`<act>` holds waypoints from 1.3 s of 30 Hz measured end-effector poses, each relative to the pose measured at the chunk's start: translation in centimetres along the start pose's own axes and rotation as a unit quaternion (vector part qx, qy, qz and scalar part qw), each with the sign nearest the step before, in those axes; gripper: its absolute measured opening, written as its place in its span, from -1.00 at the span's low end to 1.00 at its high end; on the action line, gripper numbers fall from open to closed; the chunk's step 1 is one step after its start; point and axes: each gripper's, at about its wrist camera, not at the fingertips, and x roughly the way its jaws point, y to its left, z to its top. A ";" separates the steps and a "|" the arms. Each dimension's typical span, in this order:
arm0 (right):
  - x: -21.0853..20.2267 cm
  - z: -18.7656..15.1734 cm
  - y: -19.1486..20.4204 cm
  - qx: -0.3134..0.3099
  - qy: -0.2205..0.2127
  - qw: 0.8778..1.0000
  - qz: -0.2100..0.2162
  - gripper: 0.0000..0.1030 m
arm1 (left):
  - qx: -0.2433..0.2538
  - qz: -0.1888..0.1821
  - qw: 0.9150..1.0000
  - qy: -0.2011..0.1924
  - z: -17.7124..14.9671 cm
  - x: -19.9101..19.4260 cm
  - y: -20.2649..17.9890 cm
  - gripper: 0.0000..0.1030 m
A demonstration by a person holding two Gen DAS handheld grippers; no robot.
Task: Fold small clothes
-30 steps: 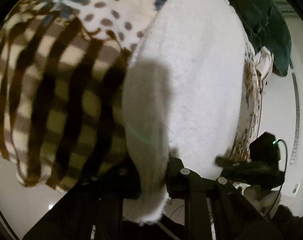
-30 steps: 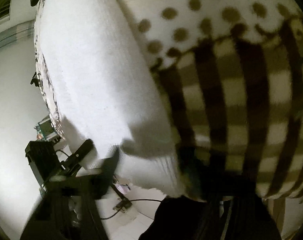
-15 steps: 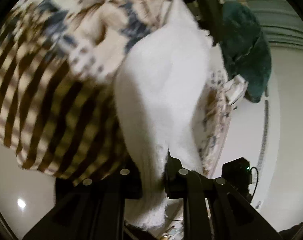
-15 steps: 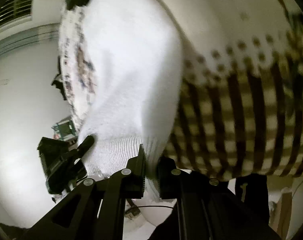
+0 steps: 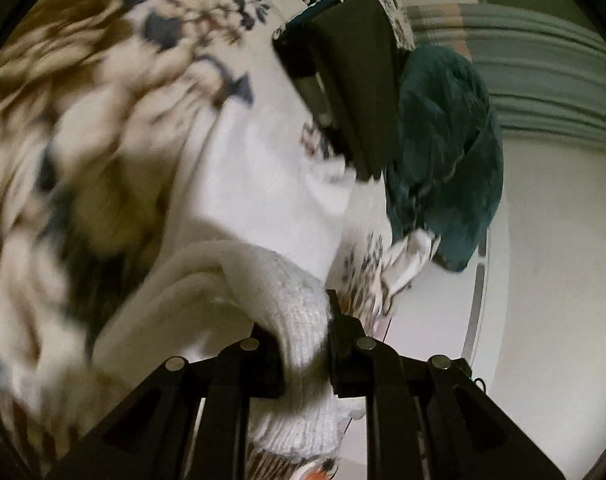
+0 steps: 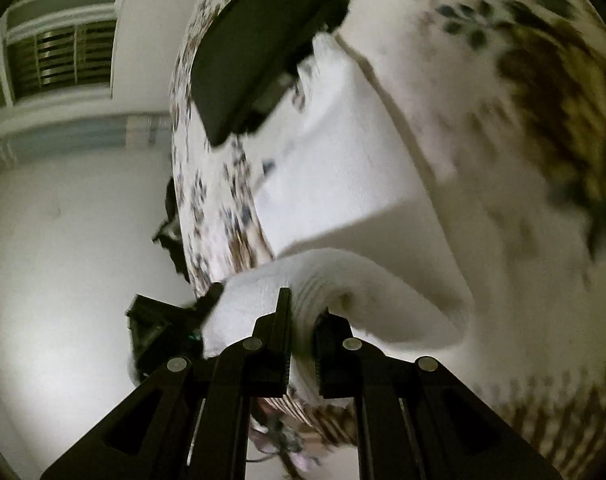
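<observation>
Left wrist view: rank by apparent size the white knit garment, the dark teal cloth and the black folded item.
1. White knit garment, though nearness inflates it.
2. Dark teal cloth and black folded item: too alike to rank.

Ahead of me lies a floral bedspread [image 5: 115, 92]. A dark green garment [image 5: 443, 152] is heaped at its edge, beside a black folded item [image 5: 359, 80]. A louvred window [image 6: 63, 64] shows beyond.
</observation>
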 end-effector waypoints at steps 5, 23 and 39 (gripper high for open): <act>3.6 8.5 2.0 0.041 -0.024 0.999 0.006 -0.81 | -0.033 -0.002 0.999 0.026 6.6 5.2 0.3 -0.66; 6.9 16.0 2.7 -0.031 -0.056 0.987 -0.147 0.15 | 0.156 0.161 0.974 0.035 12.0 8.8 -2.4 0.22; 9.0 16.4 7.5 -0.150 -0.101 0.952 -0.248 -0.86 | 0.167 0.163 0.972 -0.003 14.4 10.4 -1.8 -0.86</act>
